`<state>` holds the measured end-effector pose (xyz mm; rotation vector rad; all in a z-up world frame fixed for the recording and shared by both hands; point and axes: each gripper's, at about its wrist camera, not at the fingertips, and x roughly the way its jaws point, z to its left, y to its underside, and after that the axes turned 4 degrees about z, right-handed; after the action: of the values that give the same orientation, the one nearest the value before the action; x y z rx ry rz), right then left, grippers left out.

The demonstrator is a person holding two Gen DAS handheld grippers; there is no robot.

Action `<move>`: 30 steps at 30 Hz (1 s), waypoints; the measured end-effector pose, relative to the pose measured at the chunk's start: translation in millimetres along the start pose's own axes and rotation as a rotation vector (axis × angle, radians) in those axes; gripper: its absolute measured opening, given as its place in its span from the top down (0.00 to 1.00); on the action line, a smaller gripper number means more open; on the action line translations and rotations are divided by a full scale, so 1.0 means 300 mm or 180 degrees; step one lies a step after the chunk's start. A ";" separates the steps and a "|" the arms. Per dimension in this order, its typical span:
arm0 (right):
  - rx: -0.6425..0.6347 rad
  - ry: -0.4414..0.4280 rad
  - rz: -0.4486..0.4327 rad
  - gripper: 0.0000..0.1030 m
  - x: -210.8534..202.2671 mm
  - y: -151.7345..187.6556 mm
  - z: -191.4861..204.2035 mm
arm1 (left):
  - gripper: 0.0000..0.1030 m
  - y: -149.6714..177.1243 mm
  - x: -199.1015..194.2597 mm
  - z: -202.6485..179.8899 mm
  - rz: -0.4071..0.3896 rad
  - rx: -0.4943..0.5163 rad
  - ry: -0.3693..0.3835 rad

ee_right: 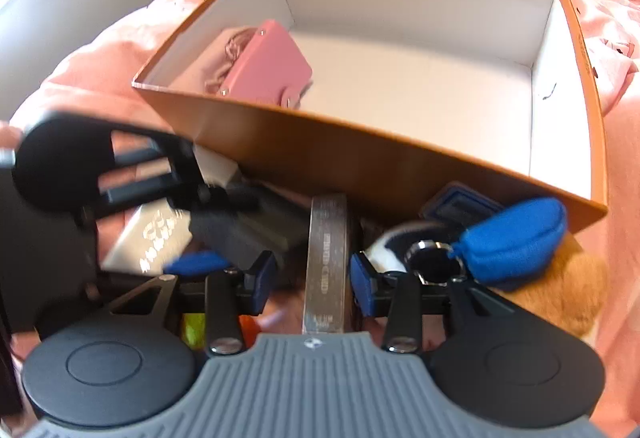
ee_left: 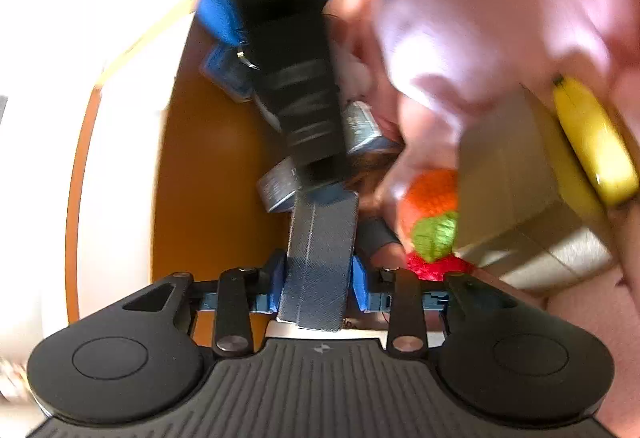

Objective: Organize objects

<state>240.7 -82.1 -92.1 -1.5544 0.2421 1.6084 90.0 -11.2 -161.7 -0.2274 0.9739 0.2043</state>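
A flat grey textured case (ee_left: 320, 262) is clamped between the left gripper's (ee_left: 319, 284) blue pads beside the orange cardboard box (ee_right: 400, 174). A narrow brown strip (ee_right: 326, 262) is framed loosely by the right gripper's (ee_right: 313, 280) parted pads.

Wallet (ee_right: 268, 68) in box (ee_right: 400, 174), left side; pouch (ee_right: 516, 242) before box.

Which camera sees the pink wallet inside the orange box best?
The right wrist view. It looks down into the open orange box, so the pink wallet shows clearly, lying against the left wall. The left wrist view shows only the box's outer side, with no sight of the wallet.
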 end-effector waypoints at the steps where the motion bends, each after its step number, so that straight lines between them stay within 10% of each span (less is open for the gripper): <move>1: -0.0015 -0.0014 0.0020 0.58 -0.001 0.003 -0.004 | 0.63 0.002 -0.004 0.018 0.0008 -0.0142 0.0050; 14: -0.0137 0.0231 0.0196 0.73 0.071 -0.042 0.020 | 0.64 0.095 -0.097 0.327 -0.0116 -0.2535 0.1100; 30: 0.0222 -0.0093 -0.0606 0.76 -0.324 -0.010 0.062 | 0.64 0.325 -0.288 0.529 -0.0764 -0.4088 0.1627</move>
<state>214.8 -110.2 -0.7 -1.4545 0.1286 1.4578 141.9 120.7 -13.3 -1.6251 1.1868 0.5508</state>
